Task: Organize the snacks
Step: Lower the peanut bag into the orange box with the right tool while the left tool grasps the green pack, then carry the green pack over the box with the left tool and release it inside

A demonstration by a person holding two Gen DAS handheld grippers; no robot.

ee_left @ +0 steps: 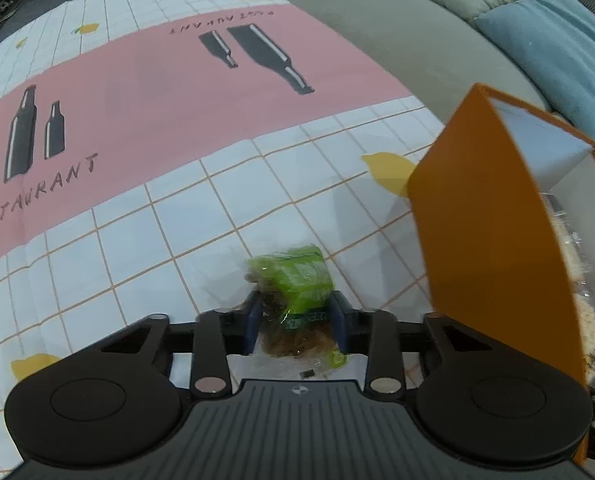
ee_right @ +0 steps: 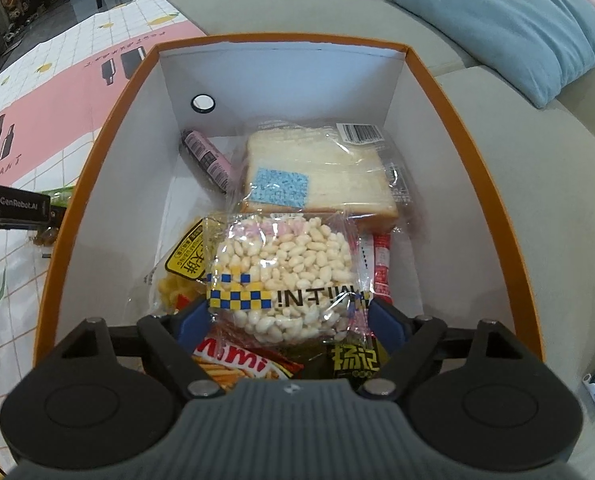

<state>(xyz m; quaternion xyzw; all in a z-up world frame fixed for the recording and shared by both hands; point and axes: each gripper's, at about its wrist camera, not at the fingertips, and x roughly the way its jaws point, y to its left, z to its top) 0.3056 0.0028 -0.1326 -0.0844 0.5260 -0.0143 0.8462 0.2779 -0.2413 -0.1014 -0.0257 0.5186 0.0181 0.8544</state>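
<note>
On the tablecloth lies a green-wrapped snack (ee_left: pixel 297 276) with brown filling, and my left gripper (ee_left: pixel 297 310) is shut on its near end. The tall orange box (ee_left: pixel 489 240) stands just to its right. My right gripper (ee_right: pixel 289 316) hangs inside the orange box (ee_right: pixel 97 160) with its jaws wide. A clear packet of puffed rice cake (ee_right: pixel 285 268) lies between its blue pads (ee_right: pixel 193 316), resting on other snacks; I see no squeeze on it. Deeper in the box are wrapped sliced bread (ee_right: pixel 321 176) and a pink sausage (ee_right: pixel 207 156).
A checked tablecloth with lemons and a pink band (ee_left: pixel 177 100) covers the table to the left. A grey-green sofa (ee_right: pixel 497 160) with a blue cushion (ee_right: pixel 497 20) lies behind and right of the box. Several more packets crowd the box's near end.
</note>
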